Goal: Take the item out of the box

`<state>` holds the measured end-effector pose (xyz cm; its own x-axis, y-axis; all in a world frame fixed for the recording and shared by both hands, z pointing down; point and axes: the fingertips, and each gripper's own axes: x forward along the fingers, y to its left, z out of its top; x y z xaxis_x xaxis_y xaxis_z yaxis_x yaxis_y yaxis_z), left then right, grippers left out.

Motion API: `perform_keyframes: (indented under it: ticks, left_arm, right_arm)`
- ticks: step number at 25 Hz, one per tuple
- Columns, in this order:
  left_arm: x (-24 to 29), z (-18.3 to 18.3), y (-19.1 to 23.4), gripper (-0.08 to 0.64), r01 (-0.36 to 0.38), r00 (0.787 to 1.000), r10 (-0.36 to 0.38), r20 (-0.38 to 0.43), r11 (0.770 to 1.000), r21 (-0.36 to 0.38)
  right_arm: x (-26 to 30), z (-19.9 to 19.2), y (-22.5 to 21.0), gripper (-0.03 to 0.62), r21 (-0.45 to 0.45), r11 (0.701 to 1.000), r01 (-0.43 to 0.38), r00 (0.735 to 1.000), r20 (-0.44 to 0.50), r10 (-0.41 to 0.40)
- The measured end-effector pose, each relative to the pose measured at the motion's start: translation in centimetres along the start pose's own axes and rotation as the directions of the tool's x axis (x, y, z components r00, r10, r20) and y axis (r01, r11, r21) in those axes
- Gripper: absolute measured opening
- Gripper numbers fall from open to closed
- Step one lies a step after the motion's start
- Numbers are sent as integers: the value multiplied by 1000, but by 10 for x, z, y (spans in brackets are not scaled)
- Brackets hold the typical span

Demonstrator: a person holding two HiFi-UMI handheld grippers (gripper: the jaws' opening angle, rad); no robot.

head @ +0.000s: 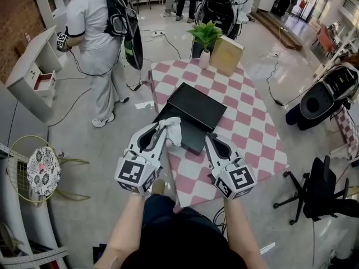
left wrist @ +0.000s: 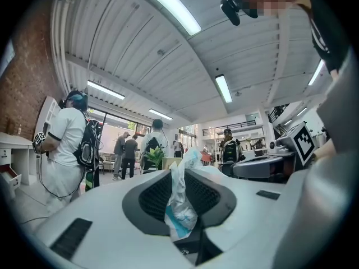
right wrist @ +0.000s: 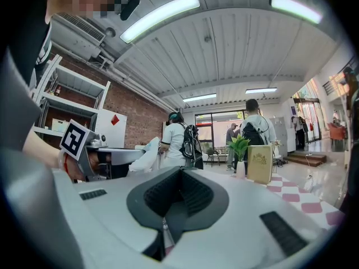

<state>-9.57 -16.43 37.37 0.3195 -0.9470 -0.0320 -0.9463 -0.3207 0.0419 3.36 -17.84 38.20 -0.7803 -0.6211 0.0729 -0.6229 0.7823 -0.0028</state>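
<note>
Bagged item [head: 171,129] is pinched in the fingers of our left gripper [head: 160,128], right gripper [head: 212,140] closed empty, so we'd lift slow and clear the box [head: 196,112] rim.

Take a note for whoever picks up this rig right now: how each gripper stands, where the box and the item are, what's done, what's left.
Left gripper: shut on the white plastic-wrapped item, held up at the near left corner of the black box.
Right gripper: shut, nothing between its jaws, at the box's near edge.
Box: on the checked table.
Done: the item looks lifted clear of the box.
Left: probably set the item on the table beside the box, then let go.
</note>
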Motion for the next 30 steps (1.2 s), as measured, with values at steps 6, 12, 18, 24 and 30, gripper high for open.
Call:
perform_keyframes:
  ticks: [6,12,18,24,30]
  left_arm:
    - [-4,-2,-3,74,-13,1000,13,6,1000,-8]
    - [-8,0,-6,74,-22,1000,22,7,1000,-10]
    - [-10,0,-7,74,-25,1000,25,8,1000,-10]
    - [-11,-4,-5,74,-30,1000,30,6,1000,-7]
    - [-13,-2,-1,74,-37,999,37,3,999,-8]
  right_arm:
    - [-5,1,0,3,-6,1000,1,1000,8,-1]
    - [-12,1,-1,3,-6,1000,7,1000,12,-7]
    - [-15,1,-3,3,-3,1000,15,1000,16,-15]
    - [-13,2,-2,3,-2,1000,10,1000,20,-10]
    - [-10,3,1,3,-2,1000,6,1000,18,-6]
